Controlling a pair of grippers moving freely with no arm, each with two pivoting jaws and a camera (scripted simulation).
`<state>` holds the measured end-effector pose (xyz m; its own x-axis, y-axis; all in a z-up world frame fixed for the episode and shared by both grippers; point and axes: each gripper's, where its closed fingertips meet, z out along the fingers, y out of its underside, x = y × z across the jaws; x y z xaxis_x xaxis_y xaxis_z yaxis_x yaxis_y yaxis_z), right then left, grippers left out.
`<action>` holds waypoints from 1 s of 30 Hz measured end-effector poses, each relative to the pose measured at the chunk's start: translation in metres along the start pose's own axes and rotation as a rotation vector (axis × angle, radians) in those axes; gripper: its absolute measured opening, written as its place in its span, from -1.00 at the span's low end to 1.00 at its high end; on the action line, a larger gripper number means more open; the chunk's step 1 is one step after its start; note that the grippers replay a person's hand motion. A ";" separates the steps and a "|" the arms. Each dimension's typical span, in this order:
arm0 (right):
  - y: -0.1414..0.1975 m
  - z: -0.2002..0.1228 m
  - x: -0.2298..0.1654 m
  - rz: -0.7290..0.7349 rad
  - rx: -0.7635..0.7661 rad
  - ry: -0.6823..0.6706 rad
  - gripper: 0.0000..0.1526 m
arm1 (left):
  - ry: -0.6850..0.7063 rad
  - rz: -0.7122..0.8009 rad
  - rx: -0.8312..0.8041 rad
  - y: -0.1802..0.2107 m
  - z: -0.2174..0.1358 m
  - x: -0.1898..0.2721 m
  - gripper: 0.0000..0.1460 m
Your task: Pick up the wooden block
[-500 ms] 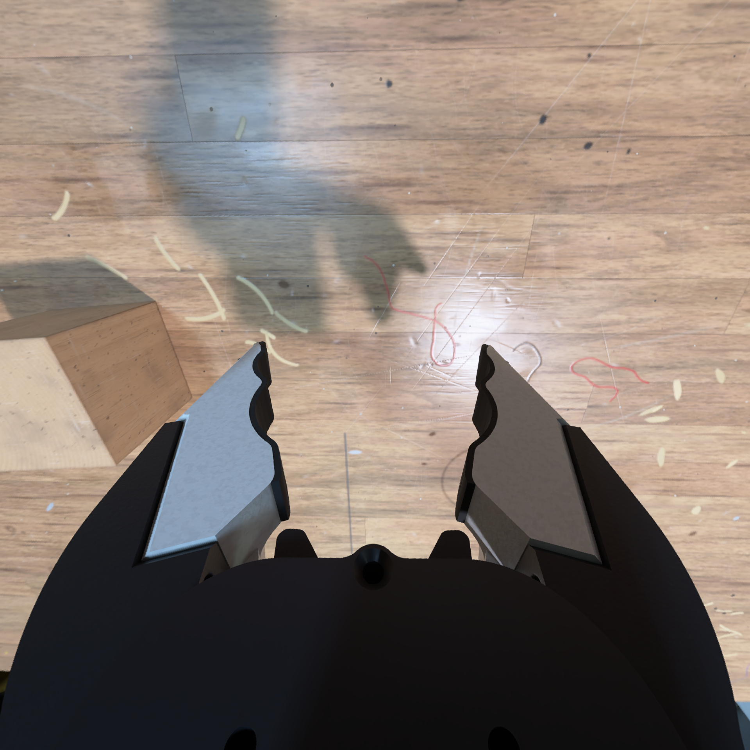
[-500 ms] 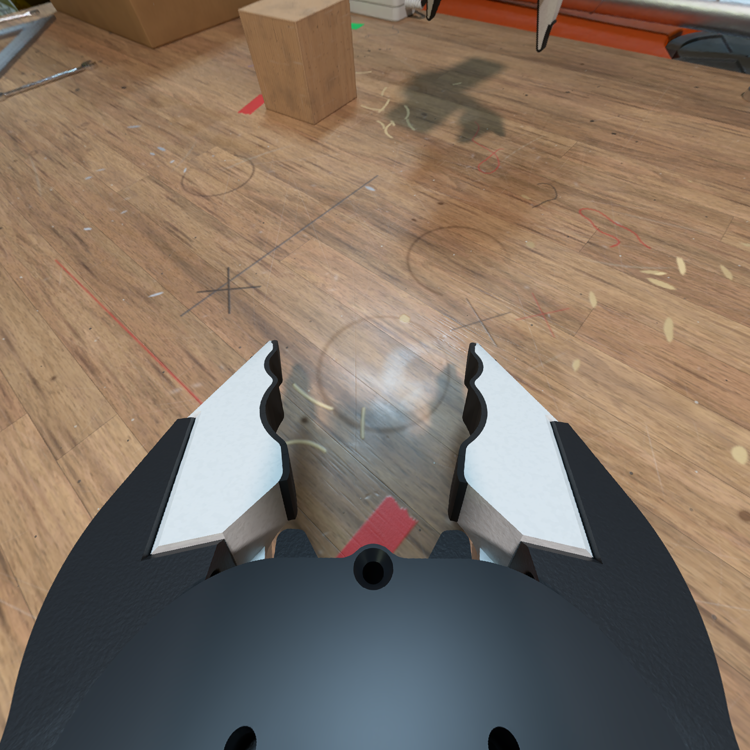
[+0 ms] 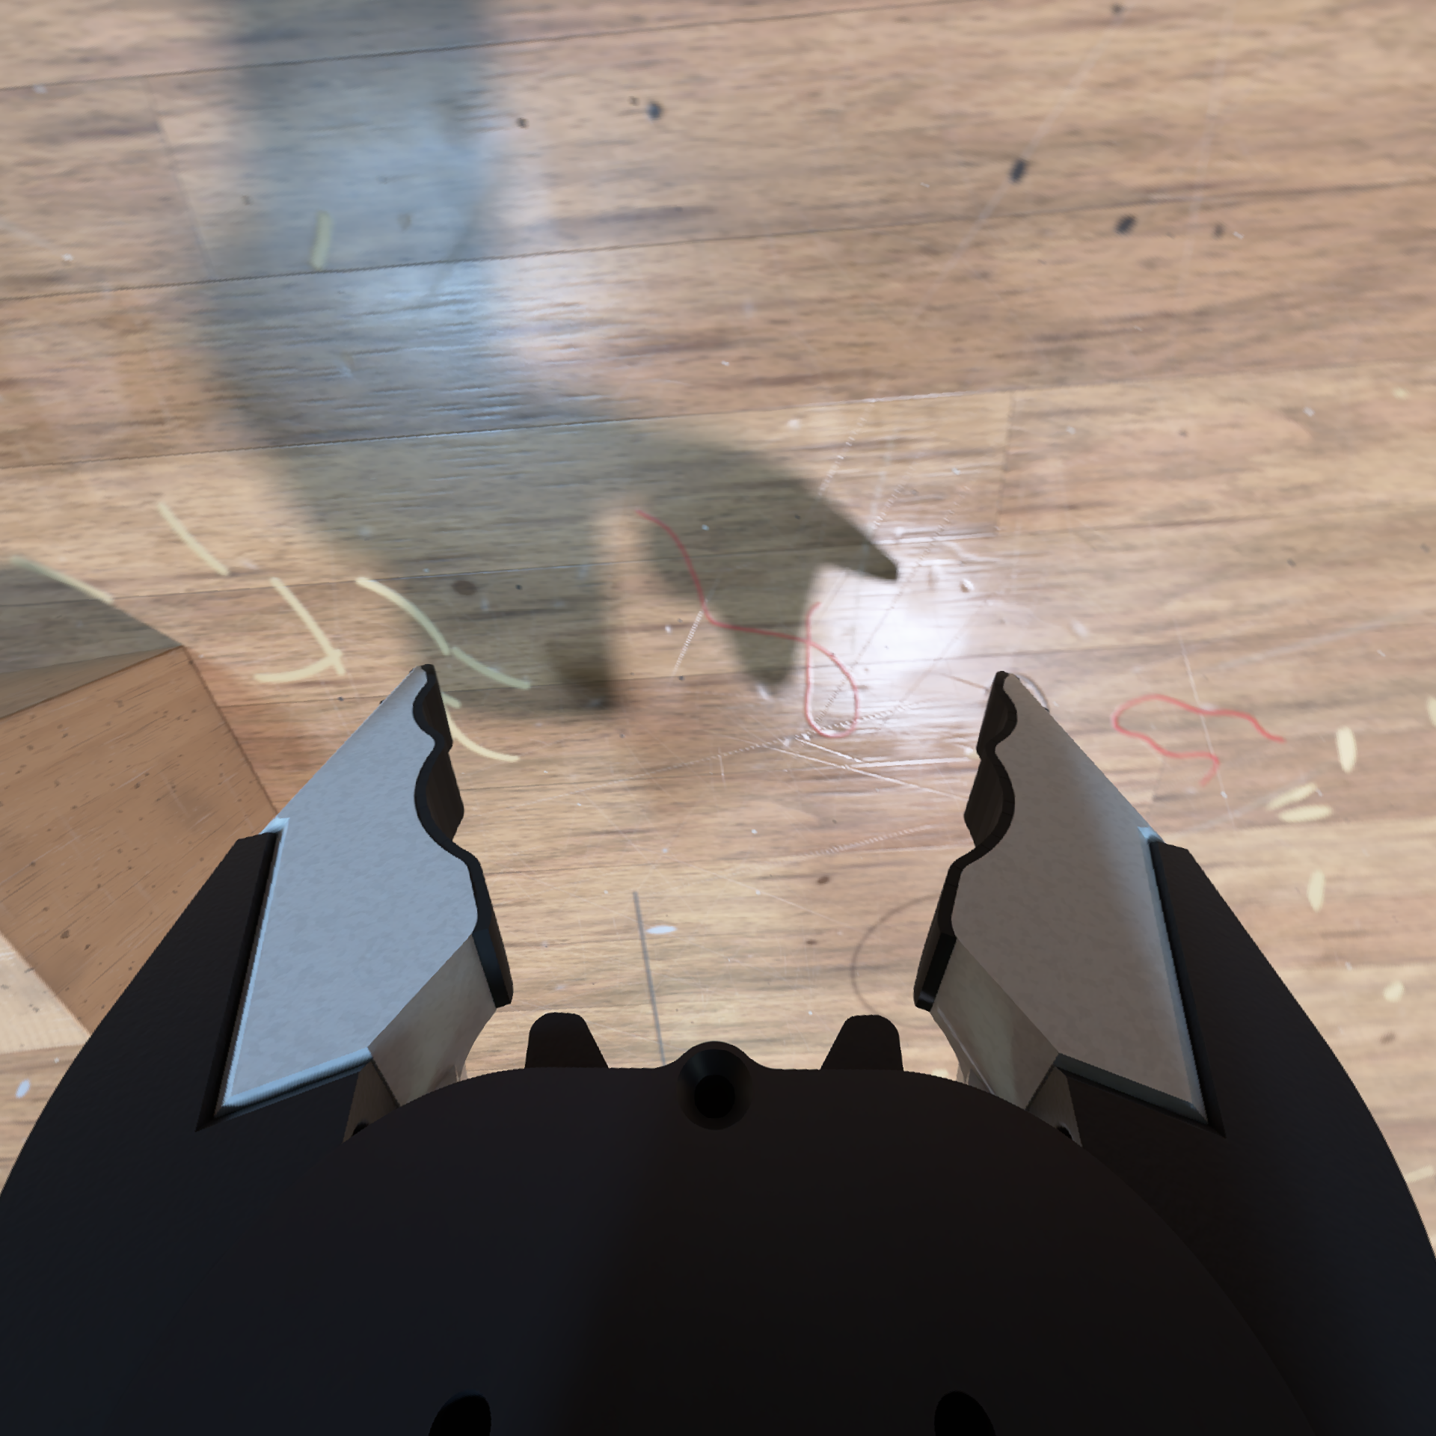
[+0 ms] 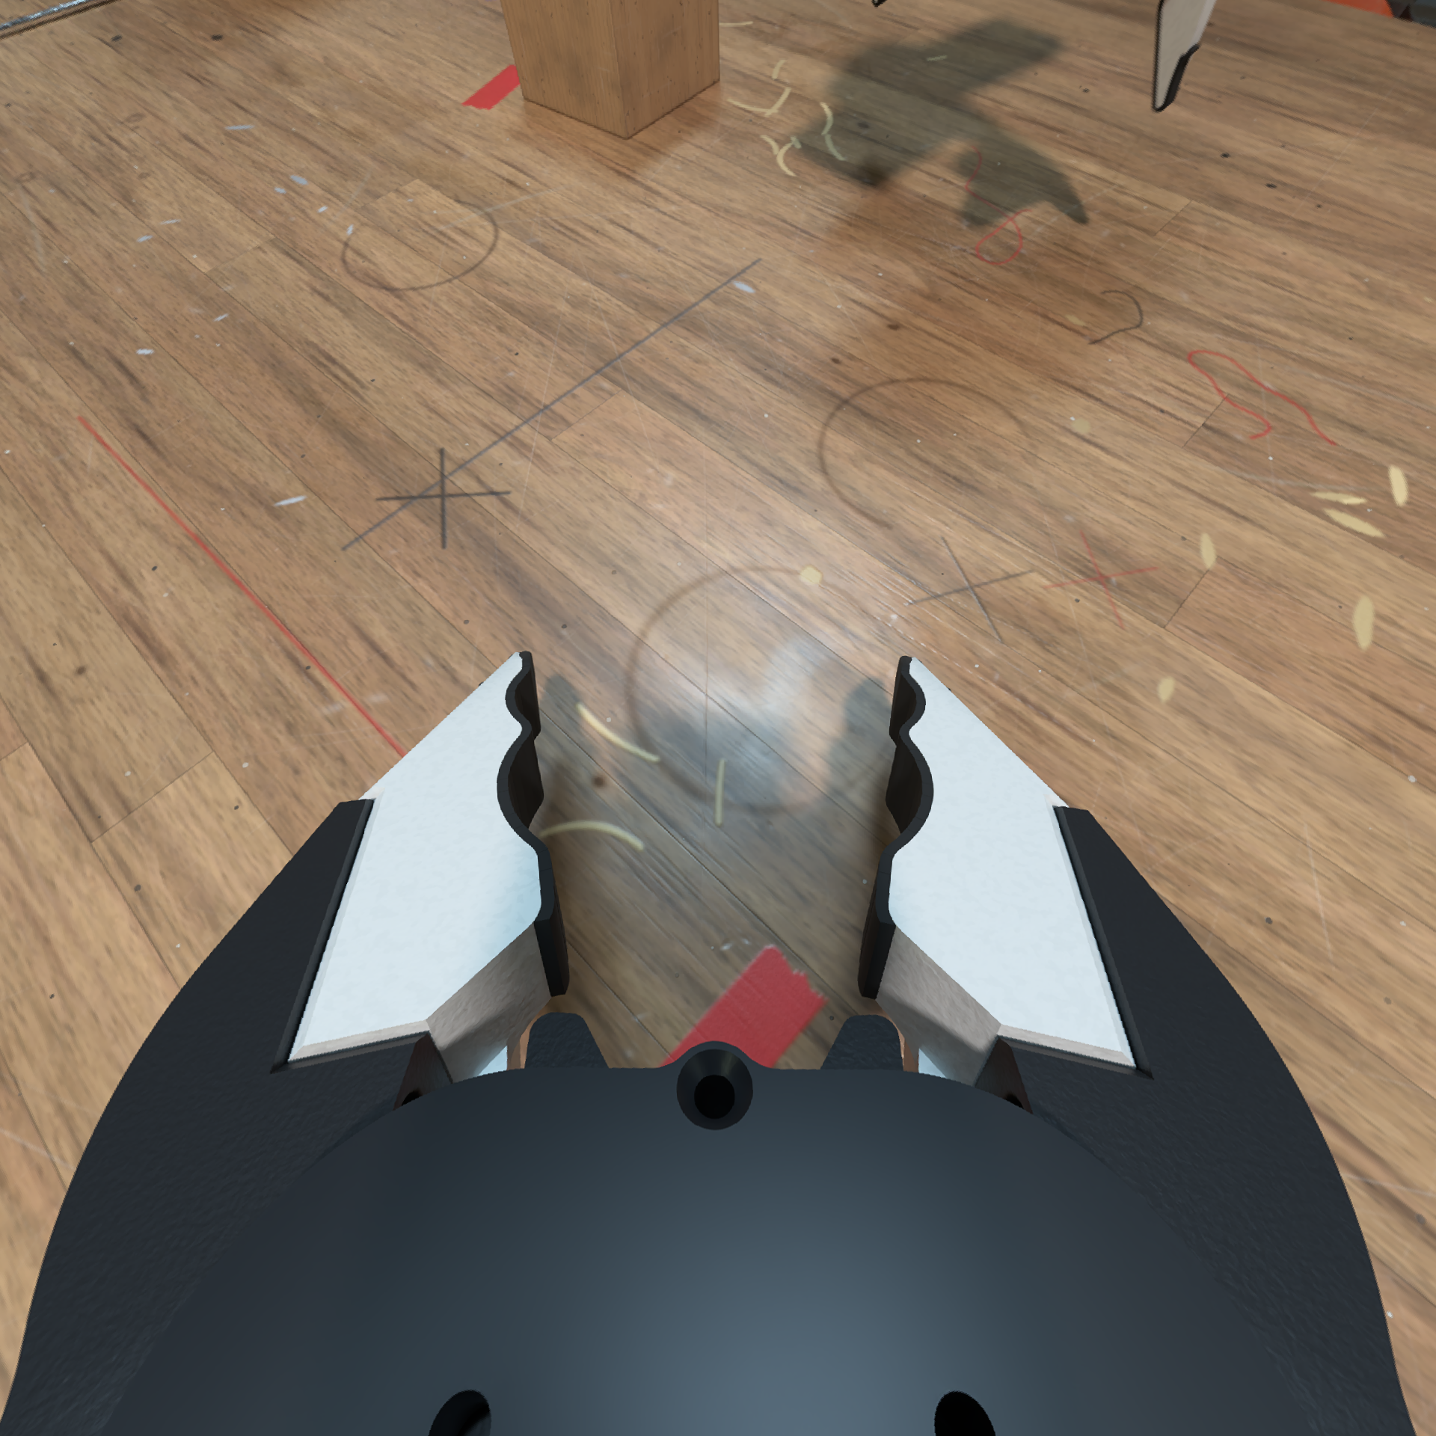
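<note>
The wooden block is a light-brown cuboid standing on the plank floor. In the left wrist view it lies at the left edge, just left of my left finger and partly hidden by it. My left gripper is open wide and empty, above bare floor to the block's right. In the right wrist view the block stands far ahead at the top, cut off by the frame. My right gripper is open and empty, low over the floor. A fingertip of the left gripper hangs at the top right.
The wooden floor bears pencil circles, crosses, red scribbles and pale shavings. A red tape piece lies under my right gripper, another beside the block. The left gripper's shadow falls ahead of it.
The left gripper's jaws have opened wider and it has moved lower, with the block sliding further out at the left. The right gripper has moved forward towards the block.
</note>
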<state>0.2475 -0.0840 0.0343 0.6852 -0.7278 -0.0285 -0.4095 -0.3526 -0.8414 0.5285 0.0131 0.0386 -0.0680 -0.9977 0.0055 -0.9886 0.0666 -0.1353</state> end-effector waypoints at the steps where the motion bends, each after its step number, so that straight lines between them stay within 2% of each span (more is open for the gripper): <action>1: 0.001 0.000 0.000 0.002 -0.004 -0.001 0.20 | 0.023 0.015 -0.004 0.001 -0.002 0.004 0.87; 3: 0.001 0.000 0.000 0.005 -0.006 -0.002 0.20 | 0.091 0.037 -0.021 0.004 -0.015 0.013 0.95; 6: 0.003 0.001 -0.001 0.010 -0.013 -0.009 0.20 | 0.216 0.070 0.001 0.000 -0.057 0.019 0.96; 7: 0.004 0.001 -0.002 0.009 -0.018 -0.011 0.20 | 0.215 0.094 0.016 -0.002 -0.072 0.010 0.96; 11: 0.005 0.002 -0.007 -0.015 -0.028 -0.008 0.20 | -0.016 0.129 0.060 -0.006 -0.104 -0.080 0.96; 14: 0.006 0.003 -0.009 -0.029 -0.041 -0.004 0.20 | -0.124 0.048 0.048 0.008 -0.092 -0.150 0.96; 16: 0.008 0.004 -0.009 -0.033 -0.049 -0.004 0.20 | -0.095 -0.032 0.021 0.023 -0.070 -0.175 0.96; 18: 0.009 0.006 -0.008 -0.037 -0.059 -0.003 0.20 | -0.047 -0.092 -0.031 0.038 -0.045 -0.187 0.96; 23: 0.014 0.011 -0.006 -0.046 -0.086 0.002 0.20 | -0.065 -0.103 -0.144 0.064 0.004 -0.200 0.96; 24: 0.015 0.012 -0.005 -0.046 -0.092 0.004 0.20 | -0.047 -0.106 -0.162 0.067 0.007 -0.198 0.90; 26: 0.017 0.013 -0.004 -0.046 -0.105 0.007 0.20 | -0.037 -0.119 -0.178 0.068 0.004 -0.198 0.61; 30: 0.019 0.014 -0.003 -0.045 -0.117 0.013 0.20 | -0.019 -0.178 -0.135 0.056 -0.023 -0.200 0.61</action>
<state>0.2465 -0.0806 0.0108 0.6971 -0.7168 0.0156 -0.4462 -0.4508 -0.7731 0.4841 0.2165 0.0523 0.1103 -0.9939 -0.0011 -0.9939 -0.1103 0.0002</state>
